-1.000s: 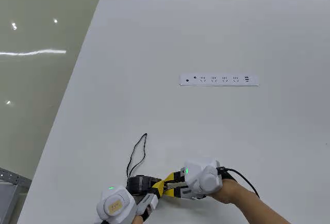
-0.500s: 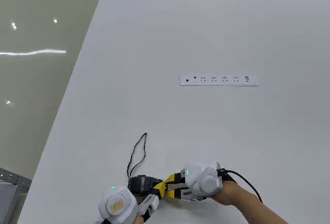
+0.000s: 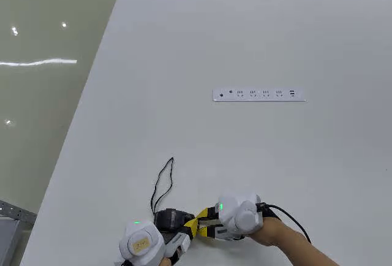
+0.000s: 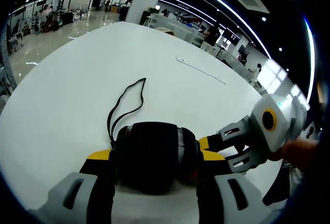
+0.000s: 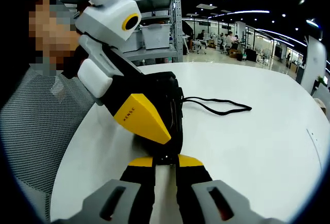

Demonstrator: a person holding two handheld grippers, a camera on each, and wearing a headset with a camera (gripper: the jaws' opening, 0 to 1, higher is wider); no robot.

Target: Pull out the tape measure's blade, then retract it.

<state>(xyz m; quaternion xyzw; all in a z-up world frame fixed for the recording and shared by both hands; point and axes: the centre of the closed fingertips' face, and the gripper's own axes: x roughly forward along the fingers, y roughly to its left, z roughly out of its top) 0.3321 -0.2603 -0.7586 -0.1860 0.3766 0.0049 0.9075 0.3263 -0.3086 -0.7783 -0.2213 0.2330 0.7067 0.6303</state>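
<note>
Black tape measure near table edge — wide white top beyond.

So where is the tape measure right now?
The tape measure lies near the front edge of the table in the head view, held in the left gripper, with the right gripper just right of it.

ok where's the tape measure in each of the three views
Head view: the tape measure sits near the bottom edge, left of centre.
Left gripper view: the tape measure is low centre, its black body between the jaws.
Right gripper view: the tape measure is at centre, partly behind a yellow jaw.
Shared landmark: the black strap looping away from it.
</note>
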